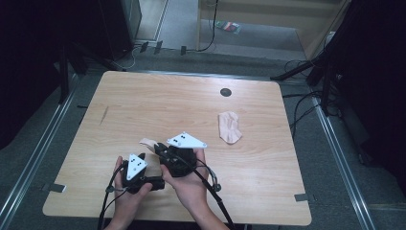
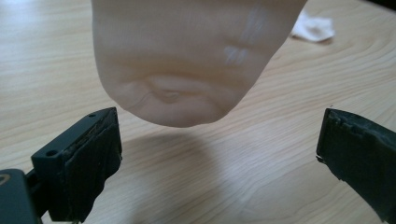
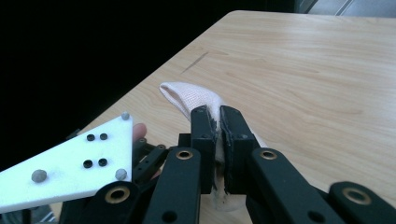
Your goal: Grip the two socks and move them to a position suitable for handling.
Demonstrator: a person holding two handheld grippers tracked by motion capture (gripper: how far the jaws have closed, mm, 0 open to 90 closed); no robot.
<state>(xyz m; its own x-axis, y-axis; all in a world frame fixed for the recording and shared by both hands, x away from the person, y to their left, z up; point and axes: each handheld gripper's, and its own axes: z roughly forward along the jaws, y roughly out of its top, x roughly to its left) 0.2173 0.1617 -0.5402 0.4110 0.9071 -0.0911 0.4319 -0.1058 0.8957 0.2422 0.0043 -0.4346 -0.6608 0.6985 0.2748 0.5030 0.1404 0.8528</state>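
While the right tool (image 3: 219,135) pinches one pale sock (image 3: 187,95) just above the desk (image 1: 143,100), the left tool (image 2: 219,154) gapes wide beneath it, and the second sock (image 1: 229,127) lies untouched well beyond, unpaired.

The table (image 1: 191,110) is evenly and softly lit from above, while the floor around it falls off into near black at both sides of the high view. That view is small-grained and slightly soft. In the left gripper view the pale sock (image 2: 187,60) just ahead of the jaws is out of focus, with a faint diffuse shadow under it on the wood. In the right gripper view the near black links are blurred and the area to their left is black
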